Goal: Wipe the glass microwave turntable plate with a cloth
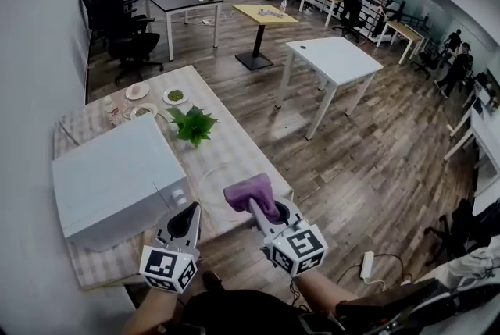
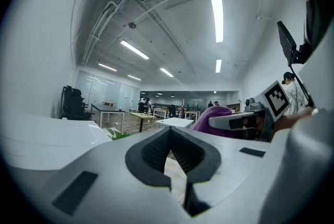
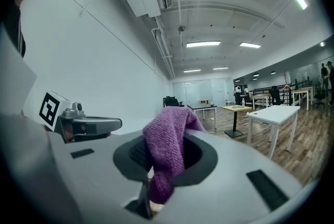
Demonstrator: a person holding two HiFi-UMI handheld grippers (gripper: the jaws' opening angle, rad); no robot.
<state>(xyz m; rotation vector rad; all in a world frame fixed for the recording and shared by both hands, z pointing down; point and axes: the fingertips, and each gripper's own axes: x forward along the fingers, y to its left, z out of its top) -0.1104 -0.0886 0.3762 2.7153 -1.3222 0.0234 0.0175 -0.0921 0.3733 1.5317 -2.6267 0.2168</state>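
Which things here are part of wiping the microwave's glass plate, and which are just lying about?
For the job: purple cloth, pinched in the right gripper; left gripper, shut and empty; white microwave. The glass plate itself I can't make out clearly.

Lying about: potted plant; small dishes; white table beyond.

There are two grippers: one left gripper [image 1: 187,210] and one right gripper [image 1: 256,208]. I count one purple cloth [image 1: 251,194], one white microwave [image 1: 117,177], one green plant [image 1: 192,125] and three small dishes [image 1: 175,96], all at one table [image 1: 234,146]. One power strip [image 1: 367,265] lies on the floor.
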